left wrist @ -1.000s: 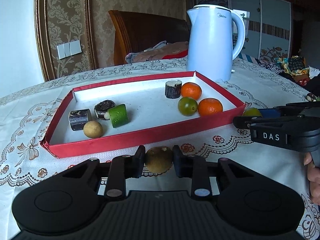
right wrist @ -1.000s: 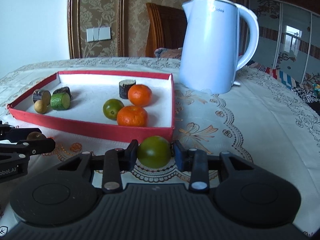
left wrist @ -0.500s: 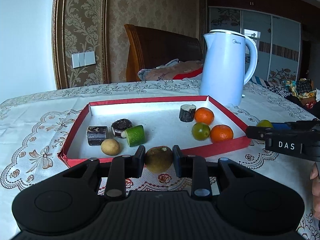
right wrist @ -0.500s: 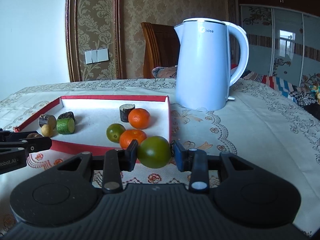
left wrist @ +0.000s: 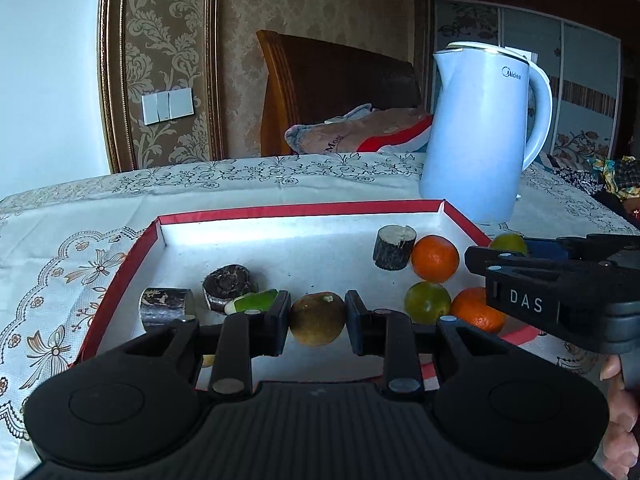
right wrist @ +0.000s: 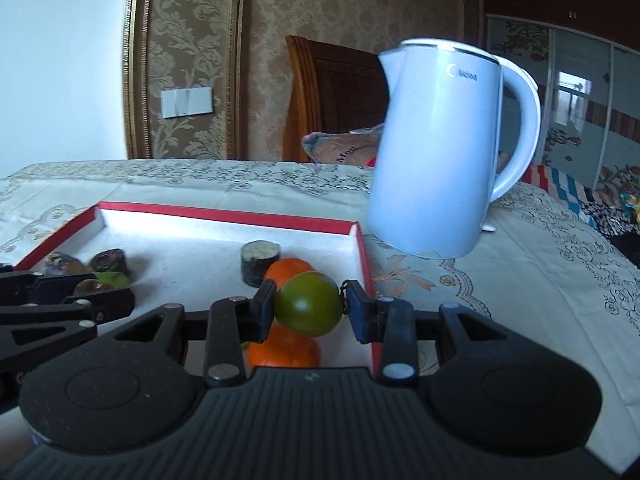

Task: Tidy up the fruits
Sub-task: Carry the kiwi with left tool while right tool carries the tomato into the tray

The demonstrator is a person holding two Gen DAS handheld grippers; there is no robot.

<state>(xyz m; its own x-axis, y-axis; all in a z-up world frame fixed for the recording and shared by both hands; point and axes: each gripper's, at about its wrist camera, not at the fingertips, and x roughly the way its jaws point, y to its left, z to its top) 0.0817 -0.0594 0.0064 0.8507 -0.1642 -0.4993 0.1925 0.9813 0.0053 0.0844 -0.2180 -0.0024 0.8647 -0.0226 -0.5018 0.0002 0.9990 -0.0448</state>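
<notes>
**fruitbot_fan:** Both claws are loaded right now. Left gripper [left wrist: 317,319] is clamped on a brownish-green fruit [left wrist: 317,319], right gripper [right wrist: 309,309] is pinched tight on a green citrus [right wrist: 309,309]. Both fruits hang over the near part of the red-rimmed tray [left wrist: 280,212], neither one set down yet.

**tabletop_tom:** So how far along is the sorting, you reckon?

**fruitbot_fan:** Pretty far, I'd guess. Already lying in the tray on the right: two mandarins [left wrist: 435,258], one green citrus [left wrist: 427,303] and a dark wooden stub [left wrist: 394,247]. On the left: two more dark stubs [left wrist: 229,284], a green cut piece [left wrist: 256,301], plus a small yellowish fruit mostly hidden behind the left claw. I can't spot any loose fruit on the lace tablecloth [left wrist: 60,264], so what's left looks like dropping these two in. Looks like citrus goes right, brownish stuff left, but that's only my read.

**tabletop_tom:** What's changed from a second ago?

**fruitbot_fan:** Back then both claws sat short of the tray's front wall, above the cloth, same fruits in the same grip. Now they've pushed forward and up a bit, past that wall, and the blue kettle [right wrist: 436,148] looms bigger. Tray contents haven't budged.
</notes>
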